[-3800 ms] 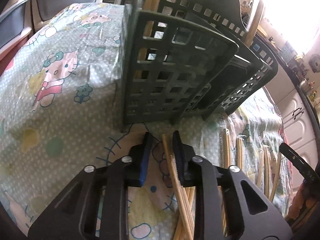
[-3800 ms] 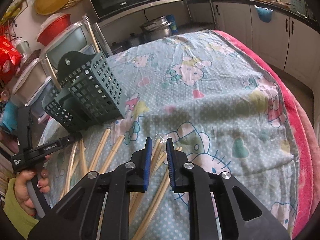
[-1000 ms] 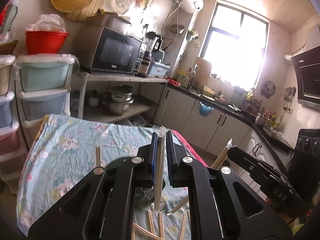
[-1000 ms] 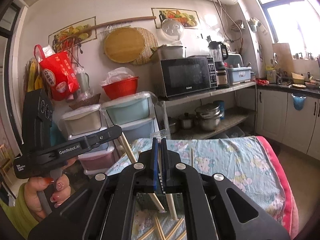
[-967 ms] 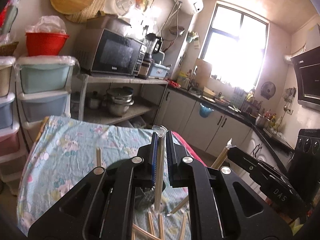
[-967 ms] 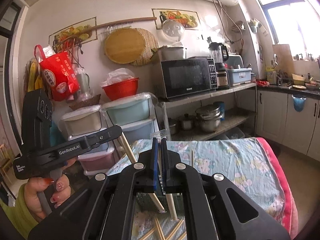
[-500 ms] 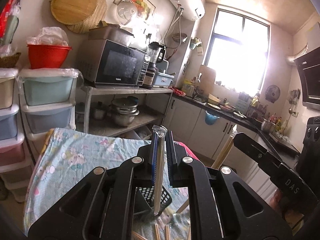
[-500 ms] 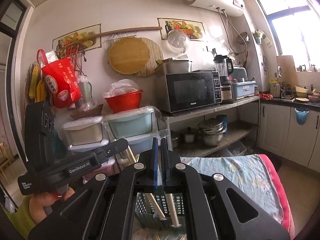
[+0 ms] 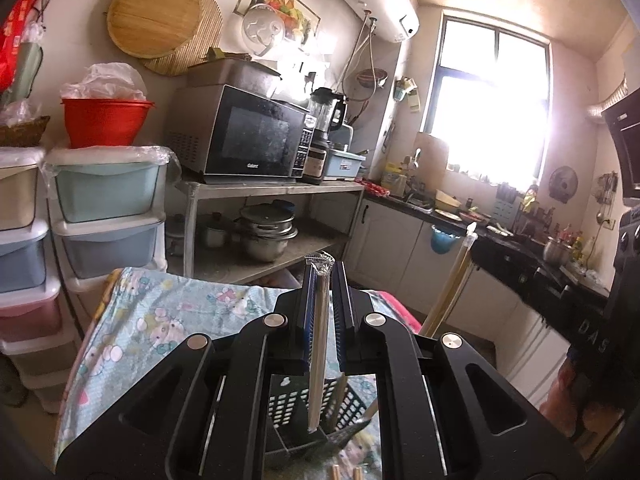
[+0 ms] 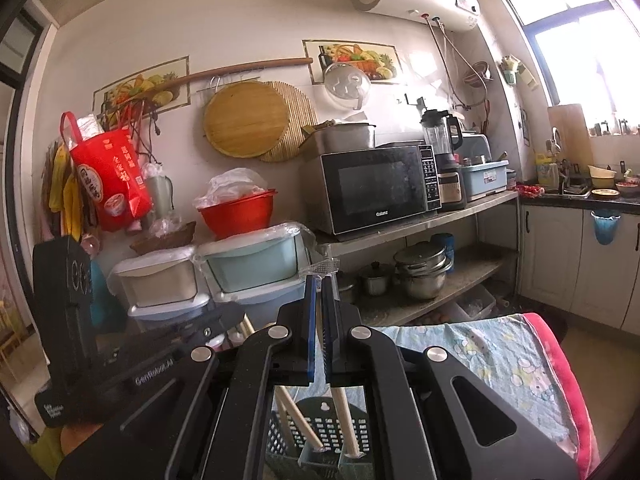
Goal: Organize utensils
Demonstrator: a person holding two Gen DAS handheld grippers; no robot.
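Note:
My left gripper [image 9: 322, 312] is shut on a wrapped pair of chopsticks [image 9: 319, 344], held upright with its lower end over the dark green slotted utensil basket [image 9: 296, 408]. My right gripper [image 10: 316, 320] is shut on another wrapped pair of chopsticks [image 10: 346, 420], also upright, its lower end in a compartment of the basket [image 10: 320, 432]. The left gripper's chopsticks [image 10: 298, 420] slant into the basket beside them. The right gripper's chopsticks also show in the left wrist view [image 9: 450, 284]. A few loose chopsticks [image 9: 344, 472] lie on the cloth below the basket.
The table wears a light blue cartoon-print cloth [image 9: 160, 320] with a pink edge [image 10: 560, 380]. Behind stand stacked plastic drawers [image 9: 104, 216], a metal shelf with a microwave [image 9: 248, 140] and pots [image 9: 268, 232], and white kitchen cabinets [image 10: 560, 256].
Both grippers have risen a little and tilted further over the basket since half a second ago. Each still grips its upright chopsticks, whose lower ends now sit at the basket's compartments.

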